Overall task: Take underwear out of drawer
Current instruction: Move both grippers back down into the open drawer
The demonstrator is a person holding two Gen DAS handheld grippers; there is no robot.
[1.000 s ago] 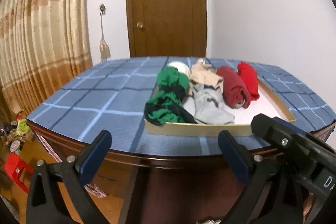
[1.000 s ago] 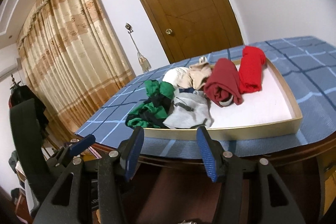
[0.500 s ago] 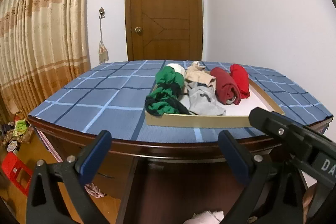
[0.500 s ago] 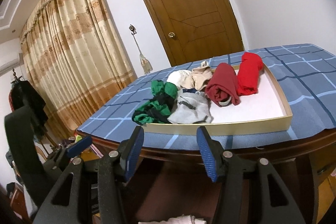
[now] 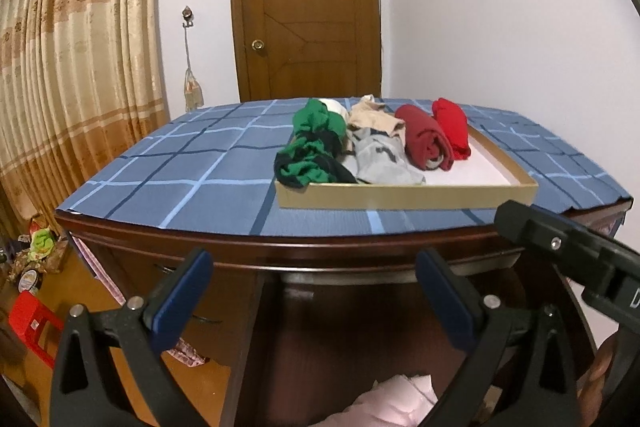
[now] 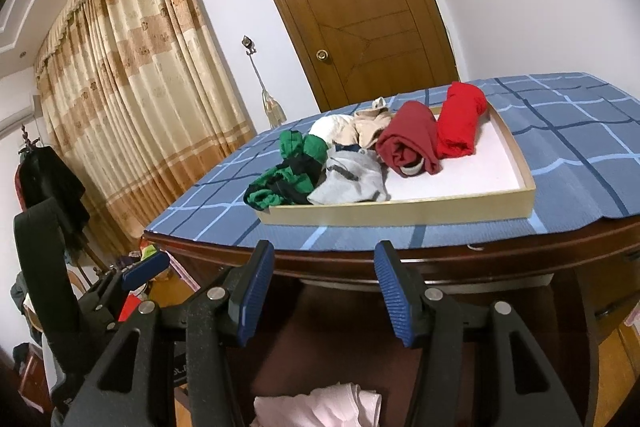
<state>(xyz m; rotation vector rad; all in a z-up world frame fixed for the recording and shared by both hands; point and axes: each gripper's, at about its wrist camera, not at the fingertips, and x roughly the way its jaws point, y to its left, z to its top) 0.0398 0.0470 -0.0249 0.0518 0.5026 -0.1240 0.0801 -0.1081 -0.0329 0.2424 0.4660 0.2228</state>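
Pale pink cloth [image 5: 400, 399] lies low in the dark wooden opening [image 5: 360, 311] under the tabletop; in the right wrist view the pink cloth [image 6: 320, 407] shows at the bottom edge. My left gripper [image 5: 310, 291] is open, its blue pads wide apart in front of that opening, with nothing between them. My right gripper [image 6: 324, 287] is also open and empty, level with the table's front edge. On the tabletop a shallow tan tray [image 5: 404, 195] holds rolled green [image 5: 316, 147], grey [image 5: 376, 159], dark red [image 5: 424, 139] and red garments.
A blue plaid cloth [image 5: 180, 167] covers the dark wood table. The right gripper's black body [image 5: 560, 251] crosses the left wrist view at the right. A wooden door [image 5: 304, 7] and a beige curtain [image 5: 60, 67] stand behind. Red stool and clutter [image 5: 32, 319] sit on the floor at left.
Both views have drawn back and sunk below the tabletop. The tray looks smaller and flatter, and the pink cloth has come into view at the bottom. The jaws have not changed.
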